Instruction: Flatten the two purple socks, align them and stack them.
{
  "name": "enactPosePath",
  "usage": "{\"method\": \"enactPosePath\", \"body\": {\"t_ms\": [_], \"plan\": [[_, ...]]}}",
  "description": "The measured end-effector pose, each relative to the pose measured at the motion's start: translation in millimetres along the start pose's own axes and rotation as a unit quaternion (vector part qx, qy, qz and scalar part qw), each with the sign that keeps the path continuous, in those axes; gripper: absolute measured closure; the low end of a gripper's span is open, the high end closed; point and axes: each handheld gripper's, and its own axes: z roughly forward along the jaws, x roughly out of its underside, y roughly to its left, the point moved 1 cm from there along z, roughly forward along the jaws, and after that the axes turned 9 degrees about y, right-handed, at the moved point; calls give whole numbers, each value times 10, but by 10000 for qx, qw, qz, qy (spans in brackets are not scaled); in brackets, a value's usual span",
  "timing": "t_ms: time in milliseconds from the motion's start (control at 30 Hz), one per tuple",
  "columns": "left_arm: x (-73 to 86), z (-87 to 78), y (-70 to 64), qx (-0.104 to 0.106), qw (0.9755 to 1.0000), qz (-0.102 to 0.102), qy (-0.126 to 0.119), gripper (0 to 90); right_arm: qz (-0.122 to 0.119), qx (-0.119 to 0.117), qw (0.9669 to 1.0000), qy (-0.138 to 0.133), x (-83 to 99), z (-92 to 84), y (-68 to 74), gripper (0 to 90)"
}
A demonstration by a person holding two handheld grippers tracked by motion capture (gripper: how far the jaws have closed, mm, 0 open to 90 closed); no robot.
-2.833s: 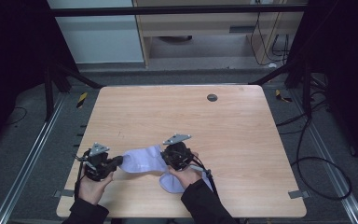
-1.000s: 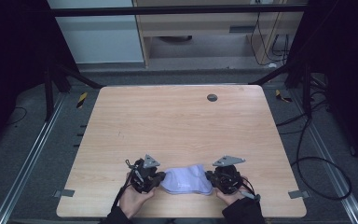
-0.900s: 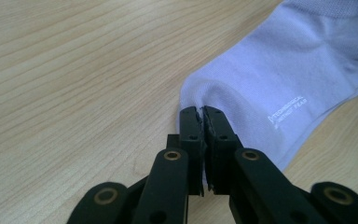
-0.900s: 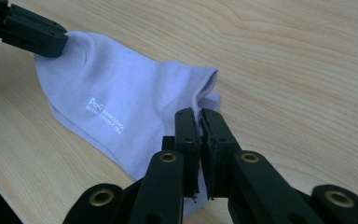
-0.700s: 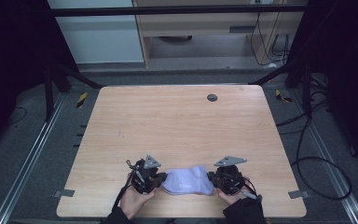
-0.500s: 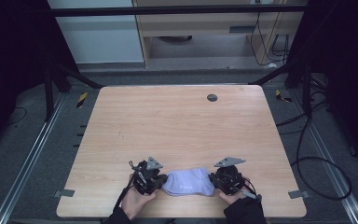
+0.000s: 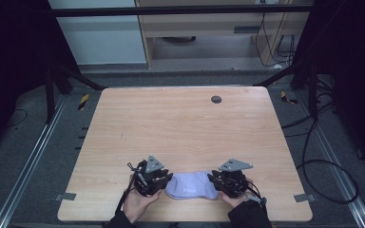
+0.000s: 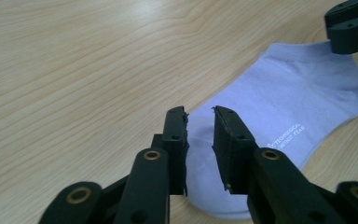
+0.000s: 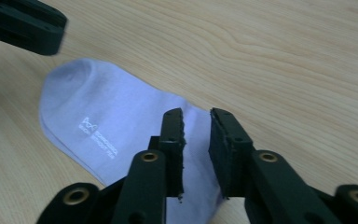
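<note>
A pale lilac ankle sock (image 7: 190, 185) lies flat near the front edge of the wooden bench (image 7: 180, 128), stretched between the two tools. The left hand-held gripper (image 8: 199, 116) sits over one end of the sock; its jaws stand narrowly apart, have just been opening, and the pads do not press the fabric. The right hand-held gripper (image 9: 196, 117) sits over the other end, likewise narrowly parted and just opening. Whether a second sock lies beneath appears likely from a doubled edge, but cannot be confirmed.

Lab, framed wooden table (image 7: 185, 128), floor rails (image 7: 26, 168), trailing cables (image 7: 313, 156)
</note>
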Motion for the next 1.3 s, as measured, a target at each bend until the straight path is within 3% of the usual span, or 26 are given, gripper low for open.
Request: {"method": "enactPosePath", "body": {"t_ms": [67,233,433,600,700,800,967,1067,1133,1300], "plan": [[-3,80,-52,52,9999,94,49,773,40,-162,9998,88,16,68,1,824],[50,239,-129,78,9989,318,342,799,-75,-197,9987,461,68,214,11,870],[115,224,-136,162,9985,331,408,804,-178,-111,9974,684,104,250,16,872],[106,173,-106,160,9989,300,336,782,-135,-170,9979,611,90,223,8,852],[83,78,-51,109,9995,248,148,751,-109,-150,9992,360,64,161,-29,824],[69,-37,59,-35,9998,160,-67,699,21,-68,10000,57,45,77,-96,775],[94,-199,375,-339,9988,-135,-312,596,216,317,9986,-364,66,-7,-273,613],[150,-262,575,-466,9975,-325,-417,524,367,537,9967,-494,89,-31,-402,508],[200,-299,710,-601,9968,-338,-406,470,503,632,9954,-512,108,-42,-483,453],[341,-353,1017,-827,9940,-625,-356,376,710,836,9927,-494,152,-66,-677,362]]}}
